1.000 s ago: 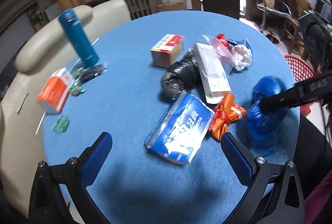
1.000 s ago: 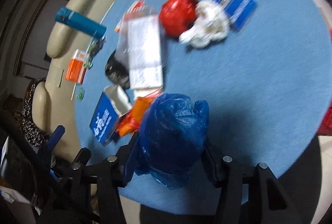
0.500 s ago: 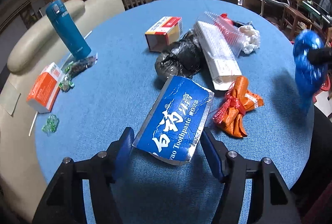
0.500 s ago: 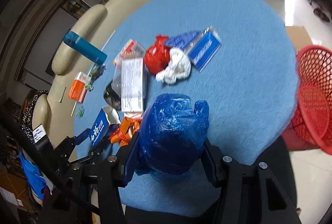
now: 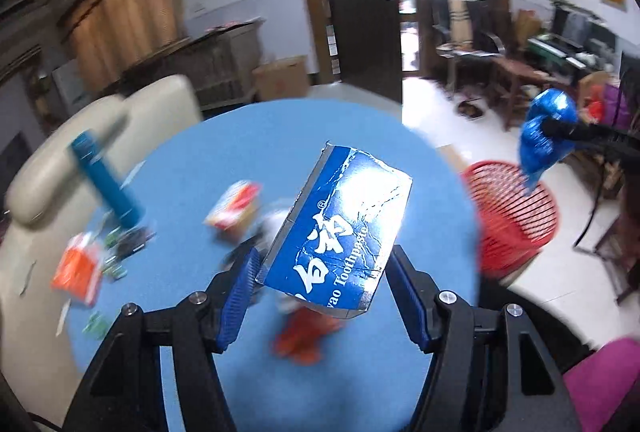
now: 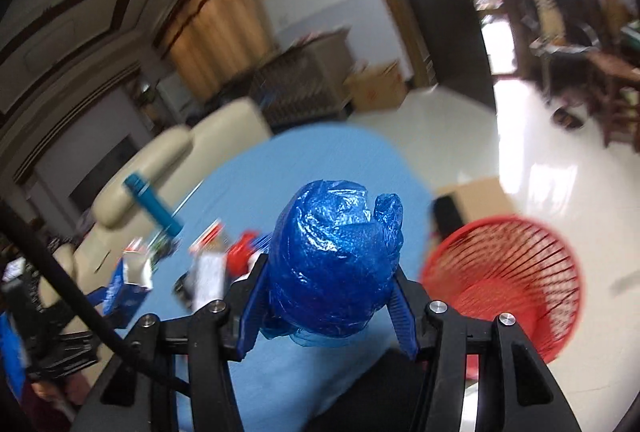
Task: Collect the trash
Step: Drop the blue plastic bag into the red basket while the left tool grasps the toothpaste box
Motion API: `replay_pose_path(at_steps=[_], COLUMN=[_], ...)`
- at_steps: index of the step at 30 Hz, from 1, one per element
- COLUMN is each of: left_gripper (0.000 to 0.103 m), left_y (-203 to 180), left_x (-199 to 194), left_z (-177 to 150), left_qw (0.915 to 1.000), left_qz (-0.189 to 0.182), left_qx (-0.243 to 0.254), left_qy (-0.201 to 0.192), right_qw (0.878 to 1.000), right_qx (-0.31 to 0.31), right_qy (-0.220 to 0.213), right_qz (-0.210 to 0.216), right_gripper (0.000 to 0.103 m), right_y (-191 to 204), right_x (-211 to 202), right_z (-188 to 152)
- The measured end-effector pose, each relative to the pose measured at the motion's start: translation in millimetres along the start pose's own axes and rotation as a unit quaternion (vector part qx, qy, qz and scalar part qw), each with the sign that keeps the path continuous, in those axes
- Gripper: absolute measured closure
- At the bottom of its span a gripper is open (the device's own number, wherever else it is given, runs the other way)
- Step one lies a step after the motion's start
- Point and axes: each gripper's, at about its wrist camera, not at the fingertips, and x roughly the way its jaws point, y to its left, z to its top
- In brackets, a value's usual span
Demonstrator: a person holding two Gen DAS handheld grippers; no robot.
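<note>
- A flattened blue cardboard toothpaste box (image 5: pixel 340 228) with white lettering is pinched between the blue-padded left tongs (image 5: pixel 324 286) and is held tilted in the air above the round blue tabletop (image 5: pixel 248 151).
- A knotted bundle of crinkled blue plastic bag (image 6: pixel 334 260) is clamped between the right tongs (image 6: pixel 328 302), raised above the near right edge of the tabletop (image 6: pixel 320 159).
- In the left wrist view the same blue bag (image 5: pixel 546 133) is seen at the far right, gripped by the dark tip of the right tongs and hanging just above the far rim of the red slatted plastic basket (image 5: pixel 516 216).
- The red basket (image 6: pixel 508 284) is set on the pale tiled floor (image 6: pixel 532 159), to the right of the tabletop.
- Left on the tabletop, blurred by motion, are a teal cylindrical bottle (image 5: pixel 106 181) standing far left, an orange carton (image 5: pixel 78 272) near the left edge, a red-and-white carton (image 5: pixel 236 205) toward the middle, and an orange plastic bundle (image 5: pixel 302 336) below the held toothpaste box.
- A cream leather sofa (image 5: pixel 100 123) is seen beyond the far left side of the tabletop.
</note>
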Motion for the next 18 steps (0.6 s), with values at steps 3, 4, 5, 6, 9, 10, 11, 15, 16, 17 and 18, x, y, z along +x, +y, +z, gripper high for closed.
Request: replay_pose_path(at_steps=[3, 4, 5, 6, 9, 10, 11, 15, 16, 17, 18], left_gripper=[0.036, 0.036, 0.036, 0.036, 0.036, 0.036, 0.036, 0.036, 0.036, 0.036, 0.036], left_y=[-42, -57, -69, -81, -116, -128, -140, -183, -193, -204, -211], left_x=[24, 34, 43, 52, 83, 91, 102, 137, 144, 151, 156], left_z=[26, 34, 41, 47, 63, 65, 68, 75, 75, 74, 76], left_qw=[0.9993, 0.9988, 0.9983, 0.9977, 0.9952, 0.9941, 0.9929, 0.9876, 0.9864, 0.9848, 0.9836], left_qz=[-0.031, -0.038, -0.044, -0.051, -0.067, -0.071, -0.074, -0.091, -0.094, -0.099, -0.101], left_qx=[0.015, 0.020, 0.024, 0.027, 0.033, 0.037, 0.041, 0.051, 0.052, 0.055, 0.059], left_qy=[0.015, 0.022, 0.028, 0.036, 0.063, 0.073, 0.083, 0.117, 0.124, 0.132, 0.137], right_qw=[0.999, 0.998, 0.998, 0.997, 0.994, 0.994, 0.993, 0.989, 0.988, 0.987, 0.986], right_qx=[0.008, 0.015, 0.020, 0.027, 0.044, 0.050, 0.058, 0.096, 0.104, 0.111, 0.117], right_qy=[-0.027, -0.035, -0.038, -0.041, -0.037, -0.035, -0.032, -0.011, -0.006, -0.002, 0.002], right_qz=[-0.030, -0.042, -0.049, -0.063, -0.091, -0.096, -0.102, -0.116, -0.116, -0.117, -0.117], right_gripper=[0.046, 0.046, 0.046, 0.046, 0.046, 0.046, 0.045, 0.044, 0.044, 0.044, 0.043], right_y=[-26, -38, -44, -56, -85, -92, -103, -146, -154, -163, -173], right_x=[-17, -23, -25, -29, -32, -32, -32, -25, -23, -23, -25], right_z=[6, 7, 8, 8, -1, -3, -6, -16, -16, -18, -20])
